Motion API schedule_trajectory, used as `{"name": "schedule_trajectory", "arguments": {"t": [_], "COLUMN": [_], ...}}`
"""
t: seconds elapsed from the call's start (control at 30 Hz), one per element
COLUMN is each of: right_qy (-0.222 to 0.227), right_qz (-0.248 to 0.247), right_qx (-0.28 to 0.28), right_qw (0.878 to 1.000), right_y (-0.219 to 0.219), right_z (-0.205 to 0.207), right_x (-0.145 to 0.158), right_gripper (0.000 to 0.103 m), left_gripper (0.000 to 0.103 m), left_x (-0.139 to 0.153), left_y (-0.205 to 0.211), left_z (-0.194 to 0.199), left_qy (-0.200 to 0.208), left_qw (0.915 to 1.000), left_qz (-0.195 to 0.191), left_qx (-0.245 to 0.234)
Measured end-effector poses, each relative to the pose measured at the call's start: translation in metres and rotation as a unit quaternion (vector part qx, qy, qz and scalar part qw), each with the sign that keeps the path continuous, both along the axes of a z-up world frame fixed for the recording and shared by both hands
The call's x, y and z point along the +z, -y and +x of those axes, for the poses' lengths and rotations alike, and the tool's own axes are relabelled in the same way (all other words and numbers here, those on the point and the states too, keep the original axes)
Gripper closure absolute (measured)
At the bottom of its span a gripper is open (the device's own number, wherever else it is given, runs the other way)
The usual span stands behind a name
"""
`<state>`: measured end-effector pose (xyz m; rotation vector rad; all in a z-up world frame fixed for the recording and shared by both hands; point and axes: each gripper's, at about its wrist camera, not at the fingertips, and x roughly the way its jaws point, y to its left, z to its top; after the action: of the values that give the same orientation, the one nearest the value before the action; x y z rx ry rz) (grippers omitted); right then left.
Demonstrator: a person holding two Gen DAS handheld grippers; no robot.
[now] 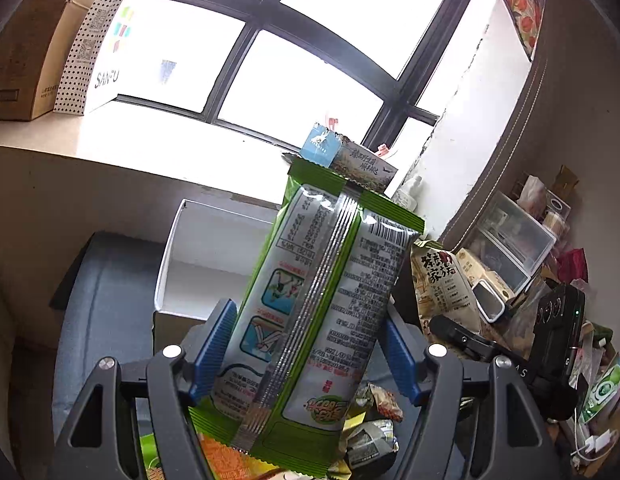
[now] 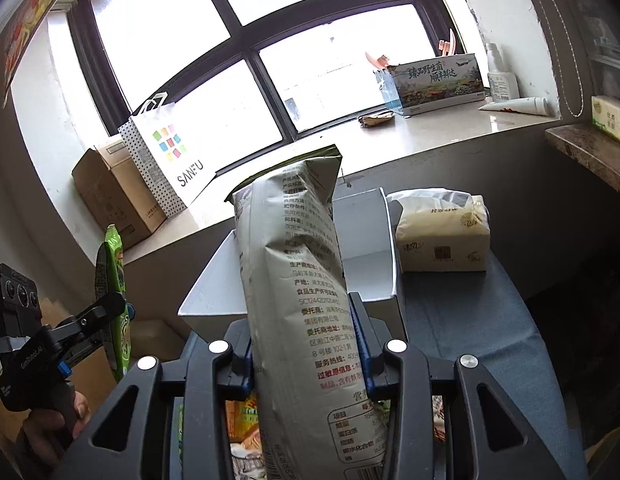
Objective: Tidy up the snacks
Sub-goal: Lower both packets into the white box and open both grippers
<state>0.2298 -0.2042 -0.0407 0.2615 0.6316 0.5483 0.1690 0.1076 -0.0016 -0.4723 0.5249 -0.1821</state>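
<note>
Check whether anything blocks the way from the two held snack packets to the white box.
Nothing visible does. The grey packet in the right gripper and the green packet in the left gripper both hang clear before the open white box.

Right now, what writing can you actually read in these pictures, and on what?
"SANFU": white paper bag on the windowsill.
"臻品野生菌 顺丰鲜达": printed box by the window.
"GenRobot.AI": left tool.
Green snack packet and grey snack bag: print too small or blurred.
</note>
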Motion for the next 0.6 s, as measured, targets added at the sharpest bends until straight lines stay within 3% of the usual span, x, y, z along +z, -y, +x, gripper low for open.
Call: {"name": "schedule_trajectory", "arguments": {"t": [0.13,0.3,0.37,0.47,0.5,0.53,0.6], "right_qy": [-0.01,-0.047,-0.039,-0.06,-0.069,-0.08,-0.088], "right_qz": [0.002,-0.007,-0.008,-0.036,-0.038,-0.042,-0.034], "right_qx": [-0.018,-0.033,-0.031,-0.041,-0.04,-0.037,-0.05], "right_qw": [1.0,0.998,0.999,0.997,0.996,0.995,0.994], "right_y": [-0.022,-0.044,-0.052,-0.065,-0.066,-0.068,-0.063], "right_z": [0.054,0.112,0.124,0.147,0.154,0.161,0.164], "right_x": [0.012,0.013,0.013,0.004,0.0,-0.004,-0.01], "right_gripper": [0.062,0.062,0.062,0.059,0.048,0.02,0.002], "left_gripper": [0.029,0.028,0.026,0.007,0.0,0.0,0.0], "left_x": [0.01,-0.003,-0.01,-0.025,-0.031,-0.037,-0.048], "left_y": [-0.012,-0.031,-0.032,-0.036,-0.041,-0.045,-0.051], "left_z": [0.067,0.138,0.155,0.169,0.172,0.173,0.174], "left_qy": [-0.024,-0.082,-0.093,-0.111,-0.118,-0.13,-0.151], "left_qw": [0.9994,0.9944,0.9939,0.9912,0.9897,0.9877,0.9846], "left_qz": [-0.014,-0.042,-0.024,-0.014,-0.026,-0.038,-0.054], "left_qx": [0.022,0.051,0.054,0.072,0.077,0.078,0.069]}}
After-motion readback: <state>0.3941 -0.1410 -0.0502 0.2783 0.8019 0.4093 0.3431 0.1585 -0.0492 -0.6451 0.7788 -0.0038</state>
